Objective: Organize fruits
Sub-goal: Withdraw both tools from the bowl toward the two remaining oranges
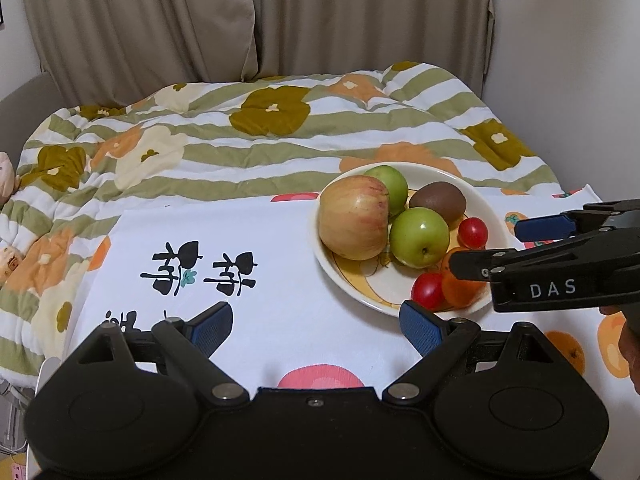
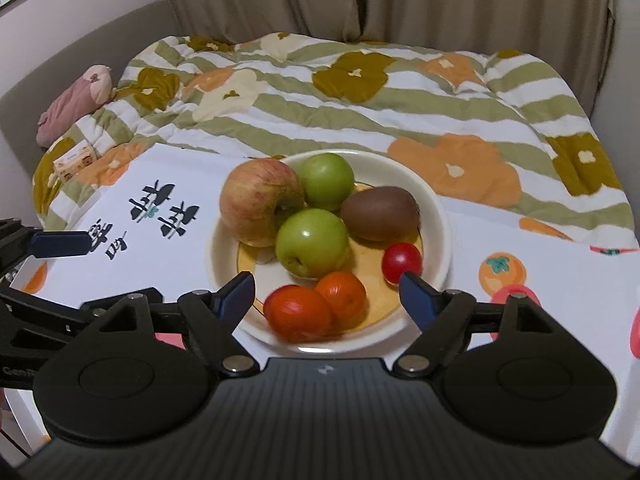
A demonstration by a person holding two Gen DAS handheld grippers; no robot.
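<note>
Over the near rim of the fruit plate [image 2: 442,216] hangs the right gripper [image 2: 327,295], jaws spread and holding nothing — two tangerines [image 2: 316,312] lie directly between its tips; the left gripper [image 1: 316,326], equally empty, stands beside the plate.

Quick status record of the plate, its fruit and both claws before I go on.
plate: cream plate on a white printed cloth
large fruit: red-yellow apple, two green apples, kiwi
small fruit: two oranges, touching, at the near rim; two cherry tomatoes
left claw: open, empty, over bare cloth beside the plate
right claw: open, jaws either side of the oranges, not gripping
loose fruit off the plate: none visible
</note>
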